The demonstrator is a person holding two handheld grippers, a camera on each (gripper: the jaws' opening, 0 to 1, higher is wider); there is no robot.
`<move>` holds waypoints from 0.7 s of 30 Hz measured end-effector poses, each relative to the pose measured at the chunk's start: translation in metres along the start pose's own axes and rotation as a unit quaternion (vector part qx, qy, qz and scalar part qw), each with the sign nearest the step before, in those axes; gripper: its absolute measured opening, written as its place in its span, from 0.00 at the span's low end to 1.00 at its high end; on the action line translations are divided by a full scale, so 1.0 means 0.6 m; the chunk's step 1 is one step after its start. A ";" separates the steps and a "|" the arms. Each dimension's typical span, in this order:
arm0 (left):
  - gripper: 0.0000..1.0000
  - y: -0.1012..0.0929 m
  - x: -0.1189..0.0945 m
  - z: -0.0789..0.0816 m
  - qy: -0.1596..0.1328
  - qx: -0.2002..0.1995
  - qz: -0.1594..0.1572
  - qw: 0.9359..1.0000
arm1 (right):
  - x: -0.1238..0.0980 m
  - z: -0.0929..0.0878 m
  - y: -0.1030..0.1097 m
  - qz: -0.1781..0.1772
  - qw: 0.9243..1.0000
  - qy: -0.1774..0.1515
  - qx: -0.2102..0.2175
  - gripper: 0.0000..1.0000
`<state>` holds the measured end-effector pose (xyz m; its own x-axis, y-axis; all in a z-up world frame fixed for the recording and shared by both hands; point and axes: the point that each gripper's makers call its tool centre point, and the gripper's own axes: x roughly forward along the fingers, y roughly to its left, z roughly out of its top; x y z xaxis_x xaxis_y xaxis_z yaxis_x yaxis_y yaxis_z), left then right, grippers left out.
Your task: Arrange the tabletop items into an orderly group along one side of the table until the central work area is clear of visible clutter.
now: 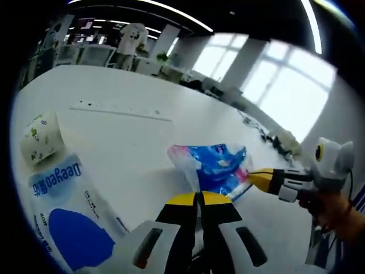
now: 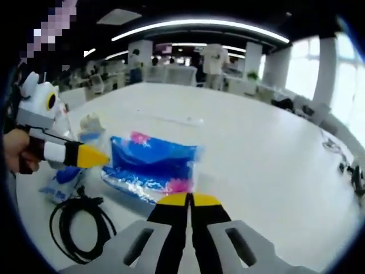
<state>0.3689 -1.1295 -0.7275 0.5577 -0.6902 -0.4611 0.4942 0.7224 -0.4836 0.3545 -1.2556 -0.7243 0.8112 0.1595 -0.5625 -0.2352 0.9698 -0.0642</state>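
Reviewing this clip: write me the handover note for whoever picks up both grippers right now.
Left gripper: jaws shut on an edge of the blue plastic pack.
Right gripper: jaws shut at the same pack's opposite edge; a grip on it looks likely but is not certain.
Things: the pack lies mid-table. The Deeyeo tissue pack and a wrapped paper roll sit together to one side; a black coiled cable lies near them.
Done: tissue items look grouped.
Left: move the blue pack beside them, then the cable.

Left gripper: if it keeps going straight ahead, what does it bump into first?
Most likely the blue plastic packet, lying just beyond the left gripper and its closed fingers, though depth is hard to judge.
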 end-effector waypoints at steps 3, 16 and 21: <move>0.02 0.002 0.010 -0.006 0.005 -0.010 -0.002 1.000 | 0.000 -0.006 -0.005 -0.002 1.000 0.001 0.006 0.00; 0.02 -0.005 0.022 -0.016 0.009 -0.020 -0.013 1.000 | 0.005 -0.029 -0.017 -0.009 0.999 0.008 0.031 0.00; 0.02 -0.007 0.028 -0.023 0.014 -0.031 -0.016 0.999 | 0.008 -0.043 -0.020 -0.010 0.999 0.011 0.045 0.00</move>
<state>0.3668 -1.1445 -0.7434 0.5231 -0.7140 -0.4653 0.4685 0.6970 -0.5429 0.3472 -1.2714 -0.7476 0.8033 0.1359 -0.5799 -0.1683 0.9857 -0.0023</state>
